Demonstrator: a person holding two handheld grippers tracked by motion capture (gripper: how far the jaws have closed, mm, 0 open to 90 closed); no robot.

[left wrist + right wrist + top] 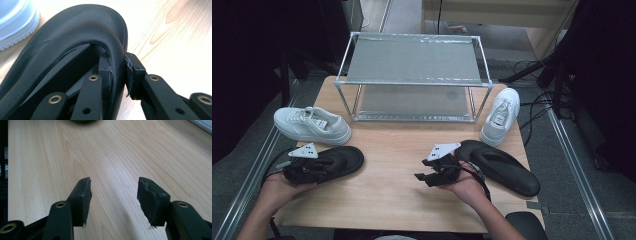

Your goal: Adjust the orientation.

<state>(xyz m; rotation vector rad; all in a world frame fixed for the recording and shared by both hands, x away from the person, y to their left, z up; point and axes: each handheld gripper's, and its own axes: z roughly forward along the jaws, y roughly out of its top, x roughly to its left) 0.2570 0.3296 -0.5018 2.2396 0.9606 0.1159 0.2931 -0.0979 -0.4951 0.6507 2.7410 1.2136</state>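
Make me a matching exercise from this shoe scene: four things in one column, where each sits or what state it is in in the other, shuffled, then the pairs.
1. left gripper
2. right gripper
3. white sneaker lying by the rack's right end
4. right-hand black sandal

A. open over bare wood
B. lying flat beside the person's right hand
C. toe pointing away from the person
D. shut on the left black sandal's strap

Pairs: 1-D, 2-A, 3-C, 4-B

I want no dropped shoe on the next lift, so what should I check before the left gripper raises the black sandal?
1. Left gripper shut on the black sandal's strap: ok.
2. How firmly the strap is pinched: cannot tell.
3. Right gripper open with nothing between its jaws: ok.
4. Rack shelves free to take a shoe: ok.
5. White sneaker close beside the sandal, may get brushed: not ok.
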